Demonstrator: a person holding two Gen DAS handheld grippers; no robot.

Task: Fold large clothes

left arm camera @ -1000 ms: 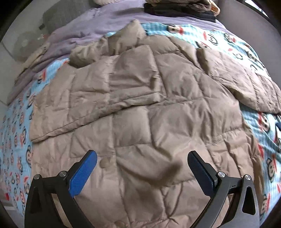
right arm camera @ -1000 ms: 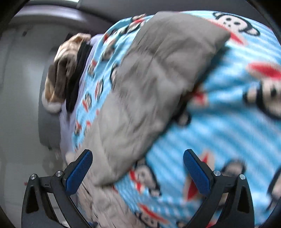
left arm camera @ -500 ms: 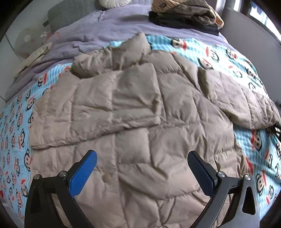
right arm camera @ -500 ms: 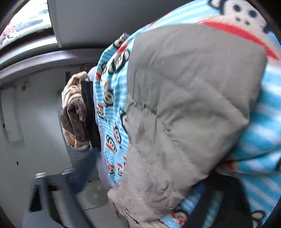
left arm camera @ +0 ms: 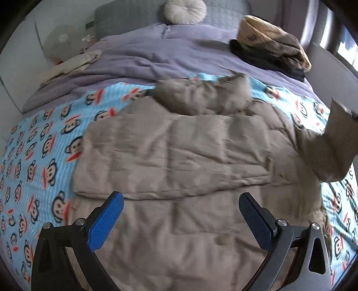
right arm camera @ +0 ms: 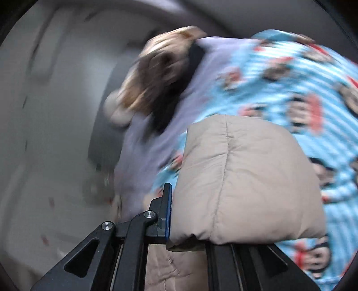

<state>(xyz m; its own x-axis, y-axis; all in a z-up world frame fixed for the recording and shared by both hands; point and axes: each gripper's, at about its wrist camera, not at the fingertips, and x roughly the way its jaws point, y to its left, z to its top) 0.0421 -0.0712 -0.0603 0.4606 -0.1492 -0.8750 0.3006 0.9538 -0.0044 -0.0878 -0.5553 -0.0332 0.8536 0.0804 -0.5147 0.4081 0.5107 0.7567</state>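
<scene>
A beige quilted puffer jacket (left arm camera: 179, 161) lies spread on the bed, its left sleeve folded across the chest. My left gripper (left arm camera: 179, 215) hovers above the jacket's lower half, jaws wide open and empty. My right gripper (right arm camera: 190, 215) is shut on the jacket's right sleeve (right arm camera: 246, 183) near the cuff; only its left finger (right arm camera: 166, 212) shows, the other is hidden under the fabric. In the left wrist view that sleeve (left arm camera: 335, 143) stands lifted off the bed at the right edge.
A blue monkey-print blanket (left arm camera: 40, 143) covers the bed under the jacket, over a lavender duvet (left arm camera: 156, 58). A pile of brown and black clothes (left arm camera: 273, 51) lies at the far right. A round white cushion (left arm camera: 185, 10) rests at the headboard.
My right gripper has closed on the right sleeve and lifted it off the bed. My left gripper has pulled back and up, so more of the bed shows.
</scene>
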